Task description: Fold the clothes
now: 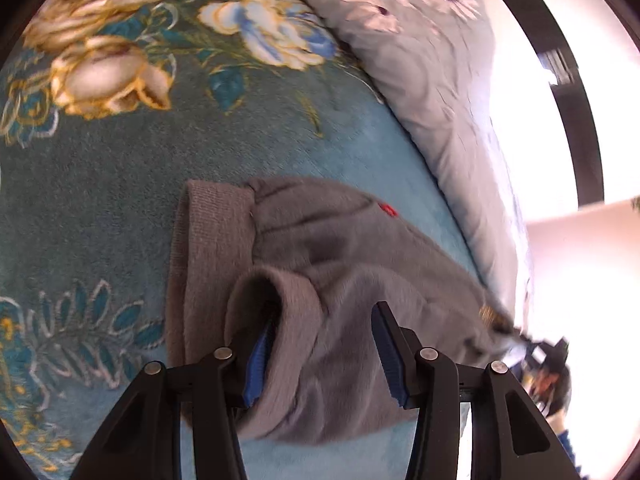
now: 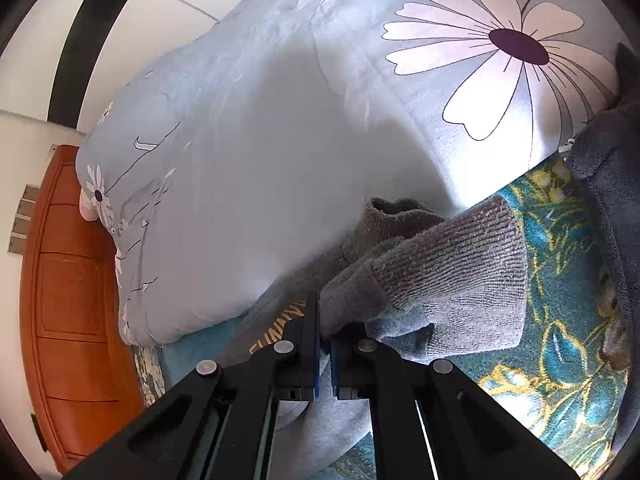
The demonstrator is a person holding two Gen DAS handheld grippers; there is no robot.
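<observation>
A grey fuzzy sweater (image 1: 340, 256) with ribbed hem and a small red tag lies folded on a teal floral blanket (image 1: 120, 184). My left gripper (image 1: 326, 320) is open, its jaws wide apart, with a rolled sleeve cuff (image 1: 276, 292) draped over the left finger. In the right wrist view the same sweater (image 2: 448, 272) shows its ribbed cuff and some yellow lettering. My right gripper (image 2: 325, 320) is shut on a fold of the sweater, just above the blanket (image 2: 560, 280).
A pale blue duvet with white flowers (image 1: 432, 80) is bunched along the blanket's far side; it fills most of the right wrist view (image 2: 280, 140). An orange wooden headboard (image 2: 68, 300) stands at left there. Dark grey cloth (image 2: 608, 184) lies at the right edge.
</observation>
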